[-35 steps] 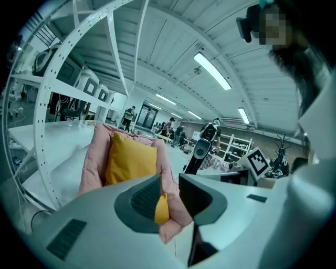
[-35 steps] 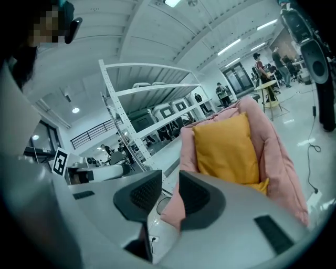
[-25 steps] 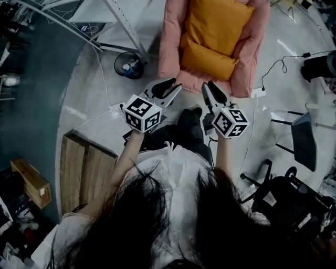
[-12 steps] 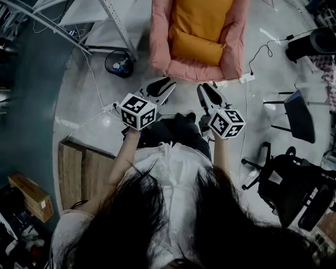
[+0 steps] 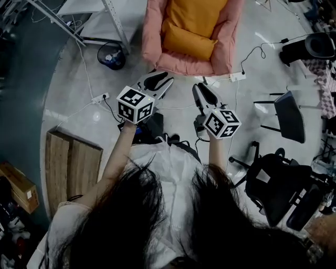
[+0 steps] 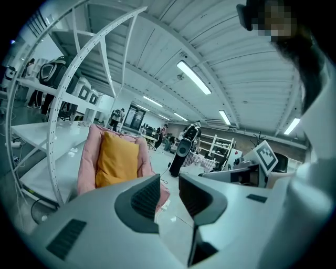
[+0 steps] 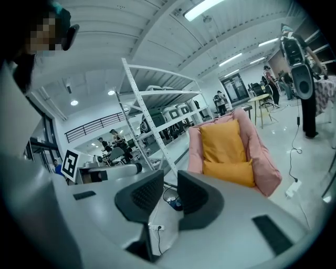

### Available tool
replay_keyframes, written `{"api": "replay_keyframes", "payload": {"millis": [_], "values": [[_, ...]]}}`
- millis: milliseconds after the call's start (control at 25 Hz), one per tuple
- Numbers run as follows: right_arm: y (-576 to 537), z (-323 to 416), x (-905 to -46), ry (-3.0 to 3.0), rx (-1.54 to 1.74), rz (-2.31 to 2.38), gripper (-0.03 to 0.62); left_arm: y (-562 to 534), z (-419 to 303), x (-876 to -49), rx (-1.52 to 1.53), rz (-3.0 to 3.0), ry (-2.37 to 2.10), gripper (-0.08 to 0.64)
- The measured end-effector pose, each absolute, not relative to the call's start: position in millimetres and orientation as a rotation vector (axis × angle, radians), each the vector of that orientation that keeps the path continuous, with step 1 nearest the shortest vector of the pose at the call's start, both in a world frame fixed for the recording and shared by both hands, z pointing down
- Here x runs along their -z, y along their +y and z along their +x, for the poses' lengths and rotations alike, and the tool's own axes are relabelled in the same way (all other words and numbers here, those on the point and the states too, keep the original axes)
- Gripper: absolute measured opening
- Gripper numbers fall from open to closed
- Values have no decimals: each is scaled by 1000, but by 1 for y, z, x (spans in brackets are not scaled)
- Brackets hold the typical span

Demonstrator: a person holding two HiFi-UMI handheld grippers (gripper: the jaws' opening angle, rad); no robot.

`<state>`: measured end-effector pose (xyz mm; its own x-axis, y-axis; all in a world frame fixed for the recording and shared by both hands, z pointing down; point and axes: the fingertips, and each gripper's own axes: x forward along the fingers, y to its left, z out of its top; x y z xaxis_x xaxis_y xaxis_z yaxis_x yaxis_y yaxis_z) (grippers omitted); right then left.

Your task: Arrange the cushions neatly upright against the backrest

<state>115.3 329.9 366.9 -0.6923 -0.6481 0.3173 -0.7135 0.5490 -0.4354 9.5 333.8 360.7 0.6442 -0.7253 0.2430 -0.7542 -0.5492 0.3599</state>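
Well ahead of jaws, yellow cushions (image 5: 202,13): likely soft, light; pinch a corner. Empty left gripper (image 5: 157,81) slightly parted; empty right gripper (image 5: 202,90) just been closing, narrow gap.

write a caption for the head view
Left gripper open, right gripper just closing on nothing, both short of pink chair with yellow cushions

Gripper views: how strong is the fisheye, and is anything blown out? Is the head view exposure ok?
Left gripper view: strong fisheye, the white rack bows into an arc, the ceiling light clips, corners vignette. Right gripper view: same bowing, but the pink chair reads sharp. Head view: dim, the person's hair near black.
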Motion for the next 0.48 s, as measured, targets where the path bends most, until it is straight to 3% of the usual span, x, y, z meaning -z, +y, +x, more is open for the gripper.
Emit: {"api": "replay_keyframes", "payload": {"millis": [480], "values": [[408, 186, -380, -2670, -822, 1041, 81, 406, 91, -360, -96, 2403, -1233, 121]]}}
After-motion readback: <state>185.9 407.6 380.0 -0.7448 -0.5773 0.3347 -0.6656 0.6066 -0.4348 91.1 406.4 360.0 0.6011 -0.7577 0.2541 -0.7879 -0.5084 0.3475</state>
